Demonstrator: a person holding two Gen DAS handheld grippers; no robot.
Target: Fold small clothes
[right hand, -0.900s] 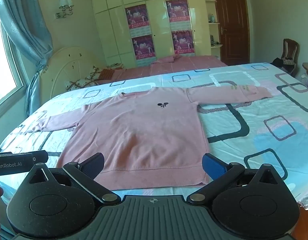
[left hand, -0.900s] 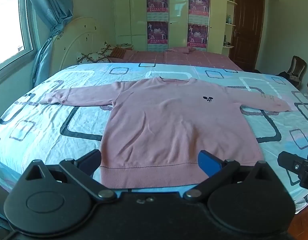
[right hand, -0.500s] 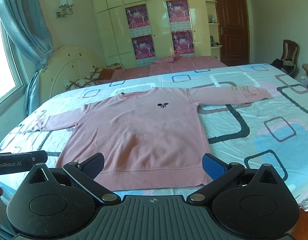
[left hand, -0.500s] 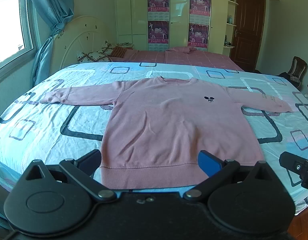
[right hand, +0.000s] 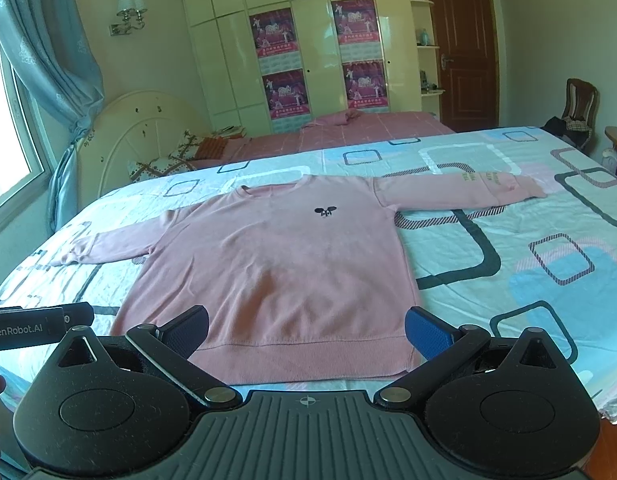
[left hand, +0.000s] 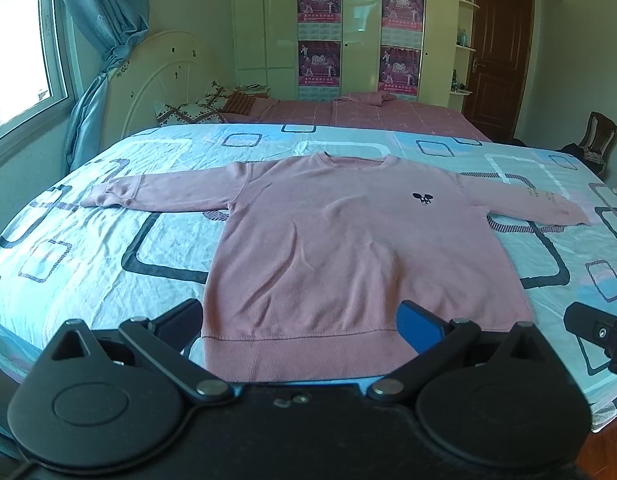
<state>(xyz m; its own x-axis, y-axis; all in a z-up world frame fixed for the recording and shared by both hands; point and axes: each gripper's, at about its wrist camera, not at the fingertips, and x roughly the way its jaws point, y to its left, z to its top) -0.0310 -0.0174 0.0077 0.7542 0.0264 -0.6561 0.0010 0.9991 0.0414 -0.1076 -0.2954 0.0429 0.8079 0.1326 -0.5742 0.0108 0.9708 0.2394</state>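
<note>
Bed point(left hand: 108, 248) carries the pink sweater point(left hand: 348, 248), flat, front up, sleeves spread, hem at the near edge. Nothing folded yet. I'd start with a sleeve cuff, pinch the edge only, carry it across the chest. Left gripper point(left hand: 300, 320) and right gripper point(right hand: 306, 330) hover before the hem, fingers spread wide, empty. Only the right view reads the lettering point(right hand: 484, 178) beside the sweater's right-hand cuff.

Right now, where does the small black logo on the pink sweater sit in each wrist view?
Left wrist: the black logo is right of centre, on the pink sweater, near its right shoulder.
Right wrist: the logo is near mid-frame, below the collar.
Shared landmark: the brown door at the back right.
</note>
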